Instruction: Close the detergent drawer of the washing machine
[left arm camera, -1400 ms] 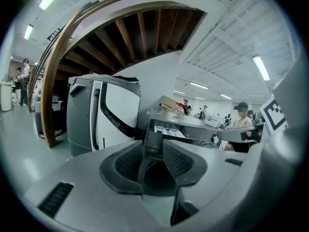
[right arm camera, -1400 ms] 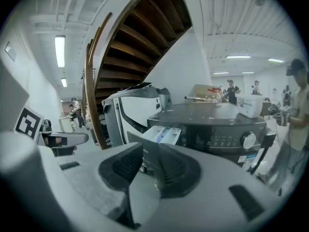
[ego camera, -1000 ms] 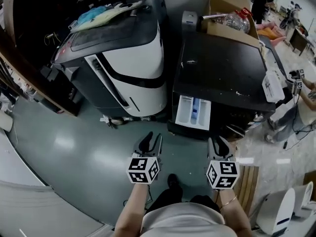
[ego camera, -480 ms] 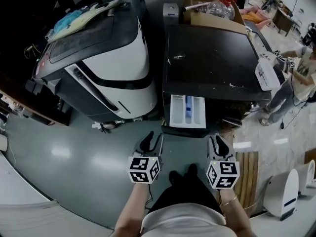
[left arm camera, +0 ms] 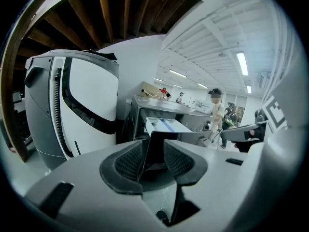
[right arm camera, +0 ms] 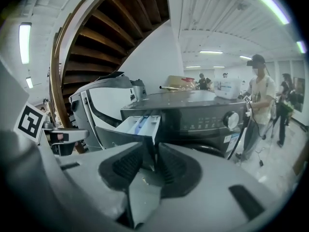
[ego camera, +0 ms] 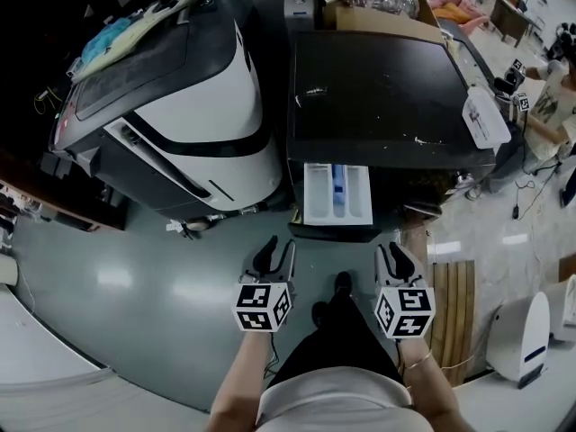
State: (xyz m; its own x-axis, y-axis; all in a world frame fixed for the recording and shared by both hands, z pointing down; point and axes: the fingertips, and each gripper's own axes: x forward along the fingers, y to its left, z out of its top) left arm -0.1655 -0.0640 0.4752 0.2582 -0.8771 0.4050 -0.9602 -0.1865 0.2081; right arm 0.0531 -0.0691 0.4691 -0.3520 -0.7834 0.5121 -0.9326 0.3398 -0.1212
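The black front-loading washing machine (ego camera: 378, 88) stands ahead of me, and its white detergent drawer (ego camera: 337, 194) with a blue insert is pulled out at the front left. My left gripper (ego camera: 273, 257) hangs below and left of the drawer, well short of it, jaws a little apart and empty. My right gripper (ego camera: 396, 261) hangs below and right of the drawer, jaws narrowly apart and empty. In the left gripper view the drawer (left arm camera: 166, 125) shows beyond the gripper (left arm camera: 153, 151). The right gripper view has the drawer (right arm camera: 140, 124) just over the gripper (right arm camera: 150, 156), with the control knob (right arm camera: 231, 120) to its right.
A tall white-and-black machine (ego camera: 180, 106) stands left of the washer with cloths on top. A cardboard box (ego camera: 378, 3) with a bottle sits behind the washer. A wooden slatted board (ego camera: 454, 300) lies on the floor at the right. People stand at the far right (right arm camera: 260, 100).
The washer and its drawer have slid down and left in the head view as I stepped nearer. Both grippers keep the same pose and the drawer stays pulled out.
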